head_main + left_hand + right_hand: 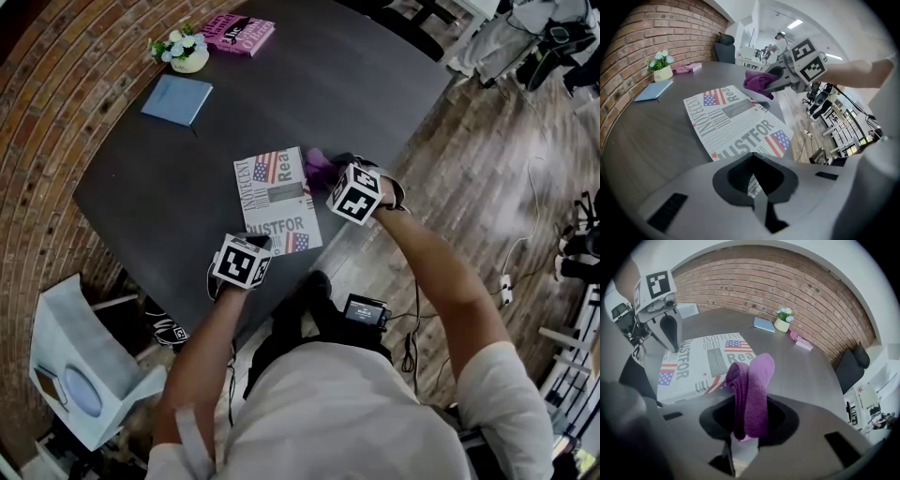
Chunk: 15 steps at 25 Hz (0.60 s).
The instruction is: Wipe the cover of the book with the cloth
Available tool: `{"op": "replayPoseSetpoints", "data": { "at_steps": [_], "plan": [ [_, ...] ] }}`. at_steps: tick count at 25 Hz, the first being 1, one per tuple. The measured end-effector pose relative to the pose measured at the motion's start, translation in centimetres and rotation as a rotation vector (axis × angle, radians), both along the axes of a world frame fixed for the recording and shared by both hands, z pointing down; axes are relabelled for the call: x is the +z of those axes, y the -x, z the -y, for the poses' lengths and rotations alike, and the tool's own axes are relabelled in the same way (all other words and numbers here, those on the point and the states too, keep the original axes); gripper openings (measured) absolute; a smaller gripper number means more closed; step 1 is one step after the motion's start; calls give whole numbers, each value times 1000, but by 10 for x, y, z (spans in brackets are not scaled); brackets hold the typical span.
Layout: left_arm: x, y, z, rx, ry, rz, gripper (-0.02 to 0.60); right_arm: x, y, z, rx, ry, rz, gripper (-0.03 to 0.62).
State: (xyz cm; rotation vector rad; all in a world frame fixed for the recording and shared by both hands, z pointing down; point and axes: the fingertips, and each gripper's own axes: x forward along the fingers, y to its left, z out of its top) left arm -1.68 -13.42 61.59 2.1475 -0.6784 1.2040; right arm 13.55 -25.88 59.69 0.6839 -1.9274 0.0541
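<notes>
The right hand-held gripper (749, 425) is clamped on a folded purple cloth (752, 390), which sticks out past its jaws at the far right corner of the book (278, 202); whether the cloth touches the cover cannot be told. The left hand-held gripper (757, 187) has its jaws closed together with nothing held, its tip at the book's near left corner. The book lies flat, cover up, near the front edge of the dark surface (375, 84), well apart from a blue notebook (177, 98), a small pot of flowers (186, 53) and a pink book (239, 34) at the far side.
</notes>
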Motion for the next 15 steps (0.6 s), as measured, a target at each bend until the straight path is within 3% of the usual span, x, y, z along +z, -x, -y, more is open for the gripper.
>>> {"op": "replayPoseSetpoints", "data": {
  "at_steps": [9, 15],
  "plan": [
    [0, -1, 1, -11, 15, 28, 8, 7, -3, 51, 67, -14, -24, 106],
    [-1, 0, 1, -33, 20, 16, 8, 15, 20, 52, 38, 30, 10, 106]
  ]
}}
